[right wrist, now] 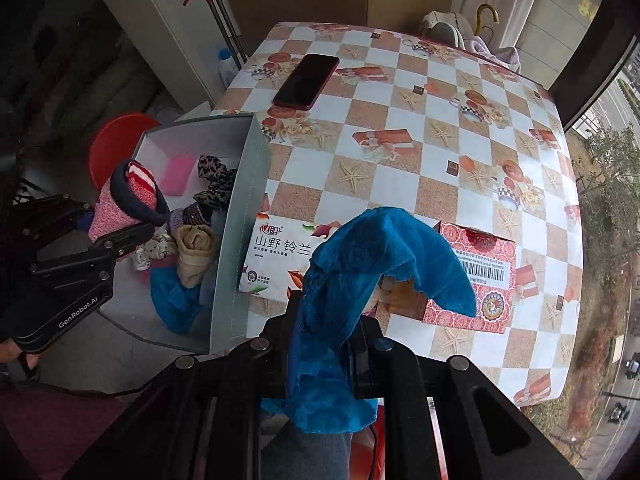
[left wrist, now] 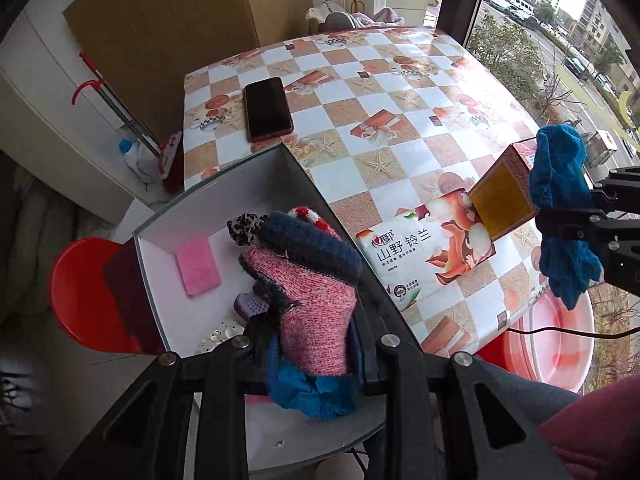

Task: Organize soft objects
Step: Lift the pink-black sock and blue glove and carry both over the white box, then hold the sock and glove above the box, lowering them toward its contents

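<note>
My left gripper (left wrist: 316, 340) is shut on a pink knitted sock (left wrist: 316, 300) with a dark blue cuff and holds it above the grey box (left wrist: 316, 188). Inside the box lie a pink pad (left wrist: 198, 266), a leopard-print scrunchie (left wrist: 245, 226) and a blue cloth (left wrist: 312, 396). My right gripper (right wrist: 320, 344) is shut on a blue fuzzy cloth (right wrist: 372, 264), which hangs over the table to the right of the box (right wrist: 240, 220). In the right wrist view the left gripper (right wrist: 120, 236) with the sock (right wrist: 128, 200) is at the left.
On the checked tablecloth (right wrist: 440, 140) lie a dark phone (right wrist: 307, 80), a tissue pack (right wrist: 280, 256) beside the box, and a red patterned carton (right wrist: 480, 272). A red stool (left wrist: 80, 292) stands left of the box. A pink basin (left wrist: 560, 340) sits below the table's edge.
</note>
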A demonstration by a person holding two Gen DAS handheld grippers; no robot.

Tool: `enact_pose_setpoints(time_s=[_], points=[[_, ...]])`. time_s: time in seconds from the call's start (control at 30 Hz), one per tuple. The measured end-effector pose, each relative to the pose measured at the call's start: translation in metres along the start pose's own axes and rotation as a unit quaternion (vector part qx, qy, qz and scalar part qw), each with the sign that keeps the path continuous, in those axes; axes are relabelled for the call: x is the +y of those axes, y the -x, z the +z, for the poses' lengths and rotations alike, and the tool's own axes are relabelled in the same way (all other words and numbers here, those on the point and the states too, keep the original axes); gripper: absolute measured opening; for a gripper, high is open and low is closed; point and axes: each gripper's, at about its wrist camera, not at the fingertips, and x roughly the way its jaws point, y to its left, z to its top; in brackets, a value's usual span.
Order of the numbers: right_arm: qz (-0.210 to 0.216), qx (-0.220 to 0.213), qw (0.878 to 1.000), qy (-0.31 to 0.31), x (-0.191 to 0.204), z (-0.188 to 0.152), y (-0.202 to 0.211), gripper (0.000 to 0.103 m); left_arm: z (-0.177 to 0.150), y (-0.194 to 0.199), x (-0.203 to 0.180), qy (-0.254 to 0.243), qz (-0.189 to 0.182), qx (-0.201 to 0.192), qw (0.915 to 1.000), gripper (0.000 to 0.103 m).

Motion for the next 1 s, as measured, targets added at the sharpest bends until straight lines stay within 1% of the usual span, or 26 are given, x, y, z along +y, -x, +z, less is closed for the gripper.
enact_pose_setpoints(time_s=[0.37,0.57,0.77,1.0], points=[[0.027,-0.014,0.997,0.074,0.06,0.047,-0.003,0.019,-0.015,-0.001,0.032,0.061,0.011,0.004,0.9981,0.03],[0.042,-0.011,0.994,0.104,0.084,0.057,-0.007,0.019,-0.022,-0.001,0.05,0.098,0.021,0.007,0.995,0.03],[0.058,0.005,0.991,0.119,0.099,0.062,-0.017,0.019,-0.031,-0.009,0.066,0.134,0.025,0.024,0.9904,0.03],[0.069,0.01,0.988,0.141,0.116,0.069,-0.021,0.019,-0.036,-0.016,0.076,0.158,0.03,0.038,0.9862,0.03]])
